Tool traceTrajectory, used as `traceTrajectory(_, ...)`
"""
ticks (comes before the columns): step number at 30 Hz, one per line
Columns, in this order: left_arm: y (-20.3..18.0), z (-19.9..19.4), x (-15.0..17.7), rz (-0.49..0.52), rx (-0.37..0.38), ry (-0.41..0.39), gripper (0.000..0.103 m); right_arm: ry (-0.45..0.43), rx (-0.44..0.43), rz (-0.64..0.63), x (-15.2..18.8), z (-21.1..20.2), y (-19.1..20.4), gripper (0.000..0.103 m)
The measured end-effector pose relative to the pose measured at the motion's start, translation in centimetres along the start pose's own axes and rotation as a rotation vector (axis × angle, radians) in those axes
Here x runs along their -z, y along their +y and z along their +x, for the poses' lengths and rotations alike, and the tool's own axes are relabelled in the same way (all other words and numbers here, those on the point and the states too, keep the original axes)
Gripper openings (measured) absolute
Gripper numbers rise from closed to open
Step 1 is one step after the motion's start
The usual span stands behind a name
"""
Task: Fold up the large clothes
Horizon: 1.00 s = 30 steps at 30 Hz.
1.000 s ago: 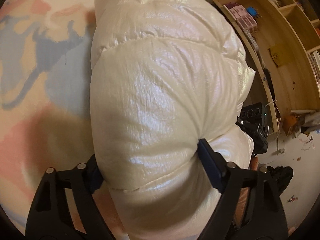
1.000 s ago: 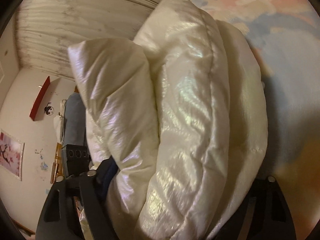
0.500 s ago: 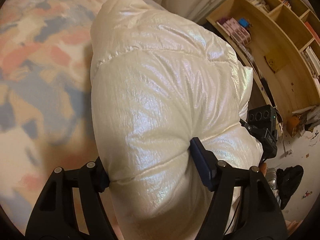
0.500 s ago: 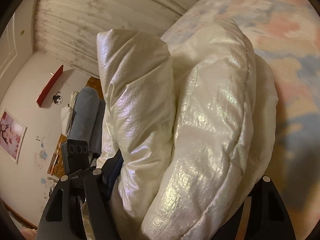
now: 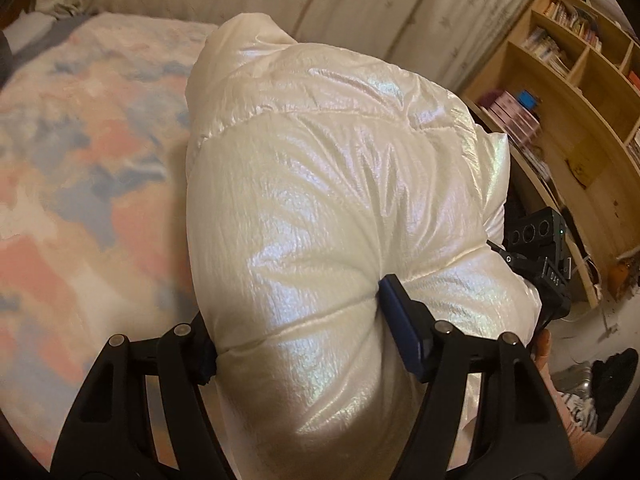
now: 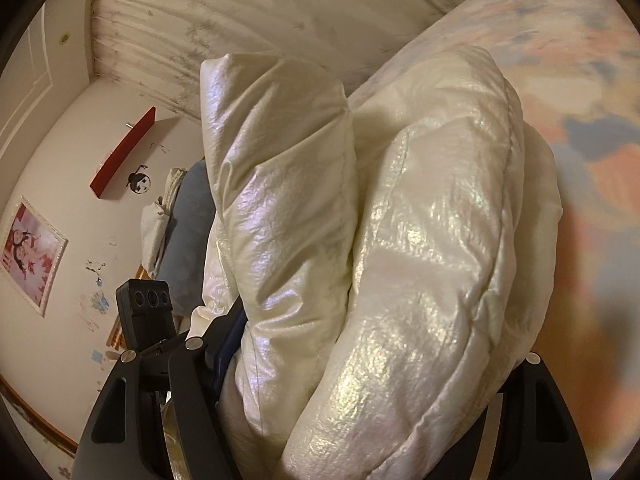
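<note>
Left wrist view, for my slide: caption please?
Left gripper clamps a folded cream puffer jacket above the bed.

We had the puffer jacket (image 5: pixel 320 208) bunched between the left gripper (image 5: pixel 296 336) fingers, bed (image 5: pixel 80 184) lying to its left, bookshelf (image 5: pixel 568 92) to its right, curtain (image 5: pixel 320 4) behind. The right gripper (image 6: pixel 372 364) sat beyond the jacket's right edge. In the right wrist view, the jacket stood in two folds between the fingers, wall picture (image 6: pixel 32 256) left, bed right.
</note>
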<state>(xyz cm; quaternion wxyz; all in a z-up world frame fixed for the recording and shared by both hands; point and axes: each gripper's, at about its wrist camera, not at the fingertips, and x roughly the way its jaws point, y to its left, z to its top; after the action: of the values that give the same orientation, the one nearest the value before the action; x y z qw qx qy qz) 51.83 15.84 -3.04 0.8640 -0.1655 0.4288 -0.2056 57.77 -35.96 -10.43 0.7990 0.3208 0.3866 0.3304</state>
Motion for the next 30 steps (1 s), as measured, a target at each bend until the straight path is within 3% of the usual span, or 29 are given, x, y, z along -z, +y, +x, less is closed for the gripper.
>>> traceTrajectory(3, 4.2, -0.6, -2.9, 0.017, -0.026, -0.026, 0.067, -0.001, -0.021, -0.012, -2.3, 4.0, 0.4, 0.073)
traceTrajectory(6, 8.0, -0.6, -5.3, 0.032, -0.046, -0.06, 0.067, -0.013, -0.034, -0.019, -2.0, 7.5, 0.8, 0.073)
traceTrajectory(11, 14.1, 0.7, -6.7, 0.017, -0.061, -0.075, 0.067, -0.013, -0.037, -0.017, -3.6, 11.2, -0.7, 0.073)
traceTrajectory(18, 20.3, 4.6, -4.3, -0.049, -0.085, -0.078, 0.067, -0.006, 0.015, -0.036, -3.1, 13.5, -4.9, 0.073)
traceTrajectory(23, 21.4, 6.4, -1.7, -0.077, -0.098, -0.126, 0.068, -0.027, 0.055, -0.054, -2.9, 13.7, -7.0, 0.073)
traceTrajectory(30, 23.1, 6.7, -1.8, -0.129, -0.121, -0.145, 0.075, -0.043, 0.081, -0.049, -1.5, 15.3, -6.5, 0.075)
